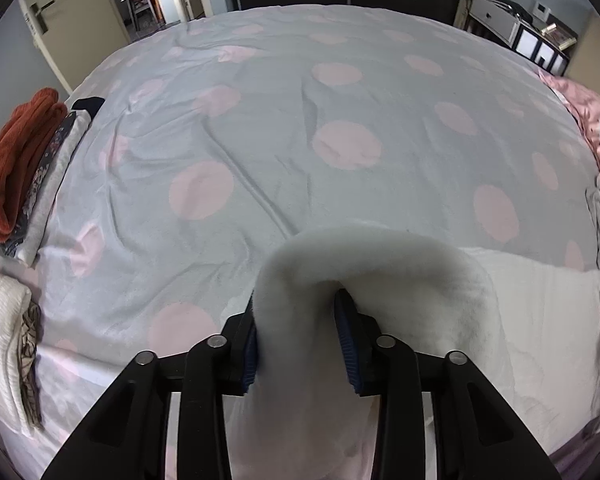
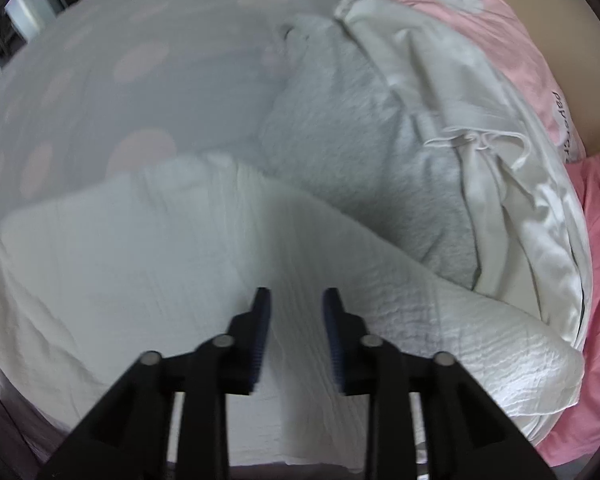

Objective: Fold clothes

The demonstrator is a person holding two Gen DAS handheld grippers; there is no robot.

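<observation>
My left gripper [image 1: 300,304] is shut on a thick fold of a white textured garment [image 1: 364,264], which bulges up between and over the blue pads and drapes down to the right onto the bed. The same white garment [image 2: 140,248] fills the lower half of the right wrist view, lying on the bed. My right gripper [image 2: 296,300] is open and empty just above it, its fingertips [image 2: 262,308] apart with cloth showing between them.
A grey bedspread with pink dots [image 1: 260,128] covers the bed. Folded clothes, rust red [image 1: 16,160] and white [image 1: 0,344], sit at its left edge. A grey fleece [image 2: 360,152], white garments [image 2: 480,140] and pink bedding [image 2: 500,32] lie at right. A door [image 1: 64,20] and shelf [image 1: 516,28] stand beyond.
</observation>
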